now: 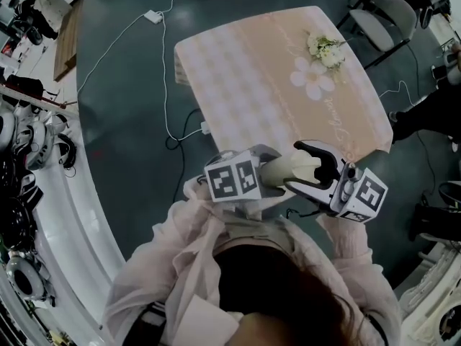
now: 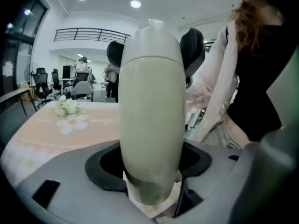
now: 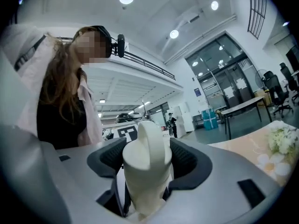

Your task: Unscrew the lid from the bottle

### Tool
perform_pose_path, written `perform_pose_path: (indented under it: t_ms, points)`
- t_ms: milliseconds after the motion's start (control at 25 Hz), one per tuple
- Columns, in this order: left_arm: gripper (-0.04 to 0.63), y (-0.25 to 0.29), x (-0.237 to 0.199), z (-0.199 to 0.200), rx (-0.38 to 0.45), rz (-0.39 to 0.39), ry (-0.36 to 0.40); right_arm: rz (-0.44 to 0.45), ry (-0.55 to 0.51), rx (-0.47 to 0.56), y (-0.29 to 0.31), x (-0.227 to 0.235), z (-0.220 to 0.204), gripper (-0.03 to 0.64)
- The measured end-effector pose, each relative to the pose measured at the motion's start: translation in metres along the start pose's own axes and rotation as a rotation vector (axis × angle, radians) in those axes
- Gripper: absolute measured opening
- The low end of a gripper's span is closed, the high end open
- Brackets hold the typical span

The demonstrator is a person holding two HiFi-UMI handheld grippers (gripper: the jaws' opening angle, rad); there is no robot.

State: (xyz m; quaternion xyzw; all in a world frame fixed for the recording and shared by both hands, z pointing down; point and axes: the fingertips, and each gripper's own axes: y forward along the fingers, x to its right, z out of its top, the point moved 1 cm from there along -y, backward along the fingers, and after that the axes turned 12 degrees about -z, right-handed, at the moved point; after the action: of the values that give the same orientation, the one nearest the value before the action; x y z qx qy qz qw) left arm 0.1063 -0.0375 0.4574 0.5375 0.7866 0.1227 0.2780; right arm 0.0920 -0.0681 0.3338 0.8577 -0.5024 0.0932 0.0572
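A pale cream-green bottle [image 1: 292, 170] lies level in the air in front of my chest, over the dark floor near the table's front edge. My left gripper [image 1: 270, 173] is shut on its body [image 2: 152, 106], and the base sits deep between the jaws. The lid [image 3: 145, 157], which has a loop handle, is at the bottle's far end [image 2: 154, 36]. My right gripper [image 1: 317, 168] is shut on that lid, its black pads [image 3: 187, 160] against both sides. From the left gripper view, the right gripper's fingers [image 2: 192, 43] flank the lid.
A table [image 1: 238, 71] with a peach checked cloth stands ahead, a small flower bunch [image 1: 325, 49] on its far right. A white cable [image 1: 169, 121] trails over the floor to its left. A curved white counter [image 1: 72, 215] with gear runs along the left, and chairs [image 1: 389, 20] stand at the upper right.
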Motion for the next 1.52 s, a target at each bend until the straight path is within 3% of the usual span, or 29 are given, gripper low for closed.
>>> perform_pose_path:
  t_ms: [160, 240, 320, 400, 560, 680, 800, 920, 1000, 1320, 1400, 1520]
  points:
    - [0.313, 0.006, 0.025, 0.000, -0.002, -0.208, 0.046, 0.192, -0.013, 0.003, -0.008, -0.021, 0.002, 0.305]
    - [0.313, 0.006, 0.027, 0.002, 0.025, -0.228, 0.050, 0.218, -0.007, 0.021, -0.009, -0.021, 0.004, 0.307]
    - [0.313, 0.003, 0.014, 0.005, 0.059, -0.142, 0.033, 0.146, 0.012, 0.037, -0.008, -0.008, 0.004, 0.316]
    - [0.313, -0.004, -0.005, 0.007, 0.084, 0.014, -0.001, 0.019, 0.069, 0.032, -0.004, 0.012, 0.000, 0.414]
    - [0.313, -0.022, -0.038, 0.008, 0.144, 0.312, -0.102, -0.231, 0.258, 0.046, 0.004, 0.038, -0.003, 0.414]
    - [0.313, -0.024, -0.046, 0.000, 0.135, 0.416, -0.147, -0.380, 0.224, 0.059, 0.005, 0.044, -0.002, 0.371]
    - [0.313, -0.021, -0.049, -0.006, 0.121, 0.442, -0.176, -0.465, 0.118, 0.016, 0.006, 0.047, -0.004, 0.323]
    - [0.313, -0.022, -0.046, -0.009, 0.117, 0.395, -0.174, -0.437, 0.095, 0.005, 0.007, 0.042, -0.004, 0.276]
    - [0.313, -0.021, -0.037, -0.004, 0.132, 0.307, -0.137, -0.361, 0.086, 0.022, 0.006, 0.035, 0.000, 0.273]
    - [0.313, -0.014, 0.026, 0.009, 0.147, -0.208, 0.049, 0.120, 0.011, 0.046, -0.004, -0.016, 0.015, 0.273]
    - [0.313, -0.014, 0.028, 0.009, 0.144, -0.228, 0.065, 0.143, 0.015, 0.057, -0.005, -0.018, 0.015, 0.273]
    - [0.313, -0.018, 0.004, 0.006, 0.145, -0.064, 0.010, 0.053, 0.048, 0.069, -0.006, -0.003, 0.009, 0.300]
